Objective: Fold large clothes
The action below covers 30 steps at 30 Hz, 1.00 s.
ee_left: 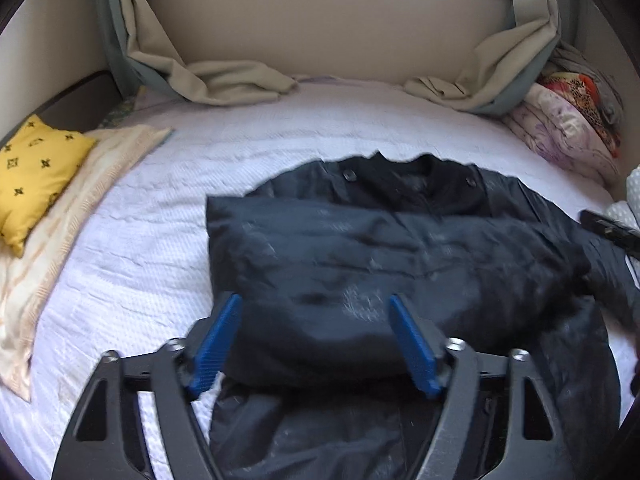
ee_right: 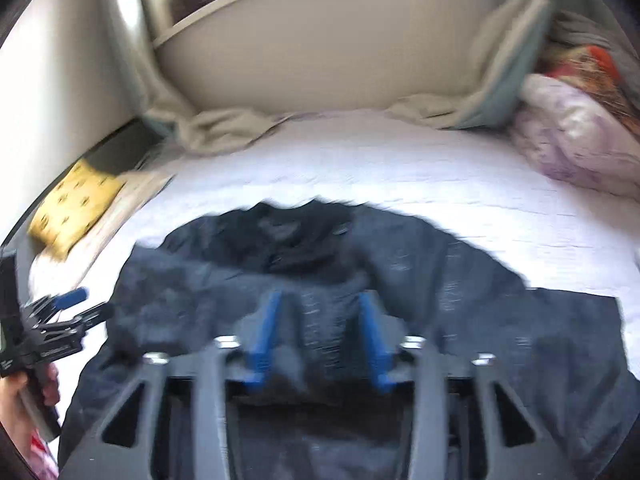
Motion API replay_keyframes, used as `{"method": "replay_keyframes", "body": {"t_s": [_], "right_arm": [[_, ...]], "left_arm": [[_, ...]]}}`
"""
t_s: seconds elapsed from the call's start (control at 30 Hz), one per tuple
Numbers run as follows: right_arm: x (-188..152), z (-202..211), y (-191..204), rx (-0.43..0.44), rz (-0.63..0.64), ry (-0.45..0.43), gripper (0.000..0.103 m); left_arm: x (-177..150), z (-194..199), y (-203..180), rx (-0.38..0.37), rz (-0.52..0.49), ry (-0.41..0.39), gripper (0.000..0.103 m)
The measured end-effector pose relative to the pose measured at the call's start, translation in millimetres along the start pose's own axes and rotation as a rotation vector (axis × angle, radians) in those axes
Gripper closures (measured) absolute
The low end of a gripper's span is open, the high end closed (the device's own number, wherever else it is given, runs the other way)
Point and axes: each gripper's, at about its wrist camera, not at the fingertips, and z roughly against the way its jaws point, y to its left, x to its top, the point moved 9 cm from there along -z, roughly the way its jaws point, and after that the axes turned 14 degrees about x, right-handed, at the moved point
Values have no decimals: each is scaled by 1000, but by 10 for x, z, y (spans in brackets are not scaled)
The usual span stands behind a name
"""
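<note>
A yellow cushion (ee_left: 38, 172) was noted at the far left of the bed (ee_left: 168, 216), on a cream towel (ee_left: 60, 240), well apart from the work. The left gripper (ee_left: 316, 340) was recorded low over the near left part of the jacket (ee_left: 400, 256), its jaws spread wide with dark fabric showing between the blue pads (ee_left: 218, 340); whether cloth was touched could not be told. The jacket was found near the middle of the bed, collar (ee_left: 400, 172) pointed away toward the curtains (ee_left: 224, 76), hem toward the person, so the long axis was judged to run near to far. Its left side had been folded across the front, giving a straight left edge. The right gripper (ee_right: 320, 332) was seen over the middle of the jacket (ee_right: 500, 320), jaws parted less widely, with a ridge of fabric between them; the blur left it unclear whether that ridge was pinched. The right sleeve area was seen lying unfolded, spread toward the right. A bundle of floral bedding (ee_left: 560, 132) was noted at the far right. Risks judged from here: a grasp of only the top layer would likely drag the finished left fold open; the puffy, slick shell could slip from the pads; an uneven pull by the two grippers would skew the axis and leave the next fold crooked.
</note>
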Motion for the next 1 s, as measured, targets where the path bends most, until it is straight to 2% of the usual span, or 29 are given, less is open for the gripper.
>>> {"method": "replay_keyframes", "body": {"t_s": [0.03, 0.13, 0.2, 0.3, 0.37, 0.47, 0.6, 0.77, 0.9, 0.97, 1.0], "right_arm": [[-31, -81, 34, 2, 6, 22, 89], [-96, -251, 73, -1, 9, 58, 89], [-130, -289, 77, -3, 8, 66, 89], [-185, -315, 30, -9, 0, 76, 89], [-238, -355, -25, -20, -10, 89, 89], [-329, -436, -85, -36, -1, 114, 90], [-428, -587, -110, -70, 38, 151, 92], [-689, -824, -200, -90, 21, 227, 95], [-785, -919, -263, -80, 15, 243, 95], [-800, -932, -323, -68, -5, 245, 101], [-815, -943, -352, -59, -18, 248, 102]], "left_arm": [[12, 12, -6, -3, 2, 3, 34], [150, 121, -60, -26, 10, -18, 35], [294, 220, -143, -78, 9, -49, 35], [372, 146, -168, -74, 26, -53, 33], [285, -52, -193, -53, 9, -4, 34], [29, -358, -266, -29, -55, 69, 44], [-172, -674, -343, 23, -128, 124, 47], [-275, -837, -355, 22, -132, 139, 47], [-320, -919, -355, 9, -113, 145, 47], [-343, -936, -363, 12, -104, 137, 47], [-353, -945, -371, 18, -104, 132, 47]]}}
